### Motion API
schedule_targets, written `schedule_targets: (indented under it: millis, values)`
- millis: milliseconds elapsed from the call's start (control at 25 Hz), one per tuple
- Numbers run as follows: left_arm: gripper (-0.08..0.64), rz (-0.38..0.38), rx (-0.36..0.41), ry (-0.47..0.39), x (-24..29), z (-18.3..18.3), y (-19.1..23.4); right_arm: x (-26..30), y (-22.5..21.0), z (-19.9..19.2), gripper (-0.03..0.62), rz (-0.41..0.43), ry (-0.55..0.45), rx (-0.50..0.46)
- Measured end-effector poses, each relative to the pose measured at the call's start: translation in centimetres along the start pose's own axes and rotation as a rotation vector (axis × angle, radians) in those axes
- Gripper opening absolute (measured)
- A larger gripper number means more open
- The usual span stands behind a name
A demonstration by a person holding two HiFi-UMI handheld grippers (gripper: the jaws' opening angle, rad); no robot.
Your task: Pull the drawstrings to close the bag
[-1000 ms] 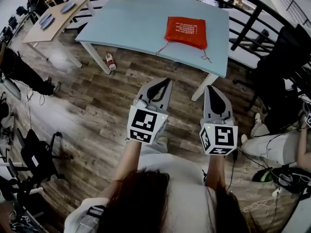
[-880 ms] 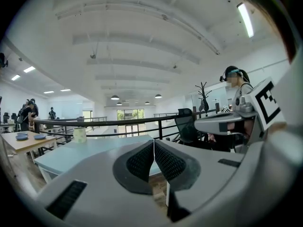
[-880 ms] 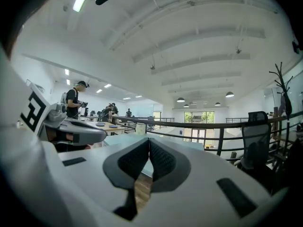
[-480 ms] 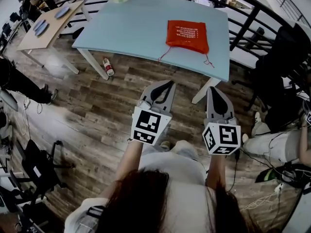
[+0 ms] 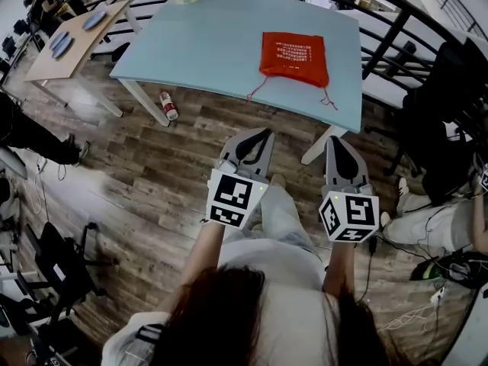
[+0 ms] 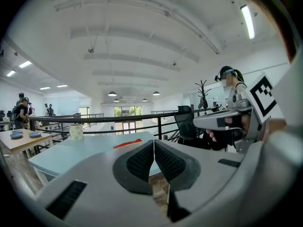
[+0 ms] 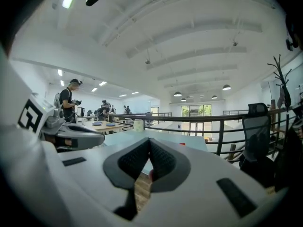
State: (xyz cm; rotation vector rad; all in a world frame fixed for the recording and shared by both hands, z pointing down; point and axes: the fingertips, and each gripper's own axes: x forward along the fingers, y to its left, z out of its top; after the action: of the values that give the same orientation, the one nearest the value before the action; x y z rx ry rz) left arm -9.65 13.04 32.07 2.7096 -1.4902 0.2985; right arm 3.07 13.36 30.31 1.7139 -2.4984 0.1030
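While empty, both tongs together.

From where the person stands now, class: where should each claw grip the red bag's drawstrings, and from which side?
Probably the loose cord ends: left drawstring for the left claw, right drawstring for the right claw, approaching from the near edge of the table. Both cords trail from the near corners of the red bag toward the person, free of the fabric.

Likely an open-plan office mezzanine: railing, table, office chair, wood floor.
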Motion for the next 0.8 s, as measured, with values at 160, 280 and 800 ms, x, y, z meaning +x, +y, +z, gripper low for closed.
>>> schedule_targets:
  millis: [160,280,800]
  values:
    - [0.020,0.006,0.004,0.001,2.2,0.4,0.9,1.9,-1.5,-0.3,0.025,0.004,0.012,0.035]
    - [0.020,0.004,0.011,0.002,4.0,0.7,1.4,3.3,-2.7,-0.2,0.025,0.005,0.014,0.035]
    - [0.019,0.015,0.025,0.023,13.3,2.1,4.8,11.4,-8.4,0.4,0.026,0.029,0.011,0.064]
